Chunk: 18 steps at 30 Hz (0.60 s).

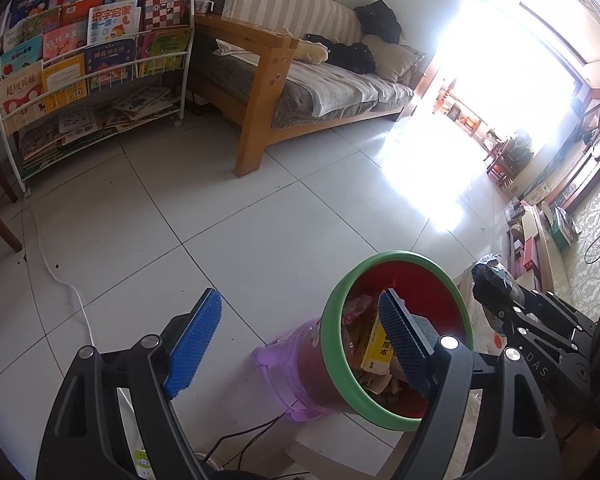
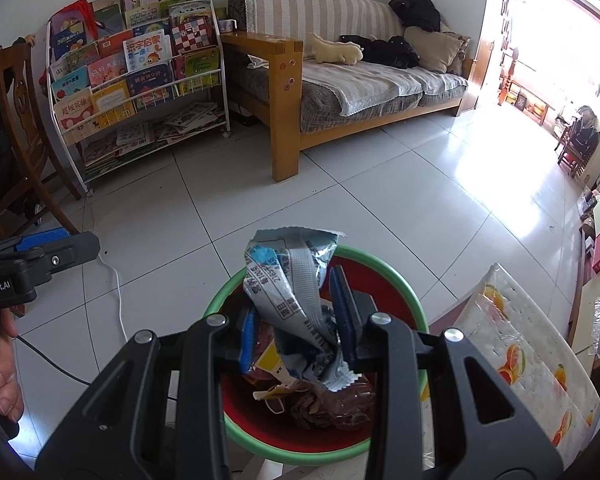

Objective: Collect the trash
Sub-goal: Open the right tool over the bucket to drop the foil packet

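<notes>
A red trash bin with a green rim (image 1: 334,312) (image 2: 384,264) holds several wrappers and a yellow box (image 1: 376,348). My right gripper (image 2: 298,334) is shut on a crumpled silver-blue snack wrapper (image 2: 296,280) and holds it right above the bin's opening. In the left wrist view the right gripper (image 1: 496,300) shows at the right with the wrapper (image 1: 492,270) at its tip. My left gripper (image 1: 300,320) is open and empty, left of and above the bin; its right finger overlaps the bin's mouth in that view.
A purple plastic stool (image 1: 284,360) lies beside the bin. A fruit-print cloth covers a table (image 2: 516,344) at the right. A white book rack (image 2: 140,80), a wooden sofa (image 2: 360,80), a wooden chair (image 2: 24,128) and a white cable (image 1: 60,276) on the tiled floor.
</notes>
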{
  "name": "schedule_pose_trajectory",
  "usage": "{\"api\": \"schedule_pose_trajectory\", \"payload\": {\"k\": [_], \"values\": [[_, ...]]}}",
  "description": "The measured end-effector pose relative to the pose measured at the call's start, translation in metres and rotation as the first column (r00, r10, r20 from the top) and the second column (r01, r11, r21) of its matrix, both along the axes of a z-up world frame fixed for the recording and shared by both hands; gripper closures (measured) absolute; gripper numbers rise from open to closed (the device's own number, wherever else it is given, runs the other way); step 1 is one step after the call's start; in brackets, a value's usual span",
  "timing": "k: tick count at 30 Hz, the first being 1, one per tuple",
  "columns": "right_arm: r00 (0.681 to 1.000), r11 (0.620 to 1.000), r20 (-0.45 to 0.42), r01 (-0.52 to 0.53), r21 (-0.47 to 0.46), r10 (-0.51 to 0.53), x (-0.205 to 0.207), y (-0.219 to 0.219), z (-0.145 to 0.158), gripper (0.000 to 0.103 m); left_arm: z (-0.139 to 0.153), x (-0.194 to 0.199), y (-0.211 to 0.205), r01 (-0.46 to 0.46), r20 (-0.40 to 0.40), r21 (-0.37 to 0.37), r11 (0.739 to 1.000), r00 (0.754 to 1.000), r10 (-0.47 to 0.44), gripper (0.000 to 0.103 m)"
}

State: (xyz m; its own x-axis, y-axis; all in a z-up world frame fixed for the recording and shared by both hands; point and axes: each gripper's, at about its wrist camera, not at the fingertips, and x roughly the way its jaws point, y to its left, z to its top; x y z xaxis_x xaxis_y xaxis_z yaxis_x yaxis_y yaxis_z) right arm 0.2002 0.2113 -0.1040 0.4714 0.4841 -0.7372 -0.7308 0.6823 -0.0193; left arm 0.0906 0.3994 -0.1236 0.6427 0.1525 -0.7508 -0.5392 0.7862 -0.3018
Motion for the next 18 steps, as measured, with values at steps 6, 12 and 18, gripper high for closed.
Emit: {"api": "schedule_pose_trajectory", "payload": {"k": [6, 12, 18], "values": [[1.0, 1.0, -0.007, -0.003, -0.02, 0.003, 0.003, 0.006, -0.009, 0.071, -0.005, -0.002, -0.002, 0.004, -0.01, -0.008, 1.0, 1.0, -0.004, 0.026], [1.0, 0.999, -0.023, 0.009, -0.039, -0.009, 0.009, 0.009, -0.017, 0.071, -0.009, -0.001, -0.001, 0.006, -0.018, -0.023, 1.0, 1.0, -0.007, 0.026], [0.999, 0.998, -0.036, 0.022, -0.06, -0.025, 0.011, 0.008, -0.024, 0.05, -0.01, -0.001, -0.002, 0.007, -0.018, -0.023, 1.0, 1.0, -0.008, 0.026]]}}
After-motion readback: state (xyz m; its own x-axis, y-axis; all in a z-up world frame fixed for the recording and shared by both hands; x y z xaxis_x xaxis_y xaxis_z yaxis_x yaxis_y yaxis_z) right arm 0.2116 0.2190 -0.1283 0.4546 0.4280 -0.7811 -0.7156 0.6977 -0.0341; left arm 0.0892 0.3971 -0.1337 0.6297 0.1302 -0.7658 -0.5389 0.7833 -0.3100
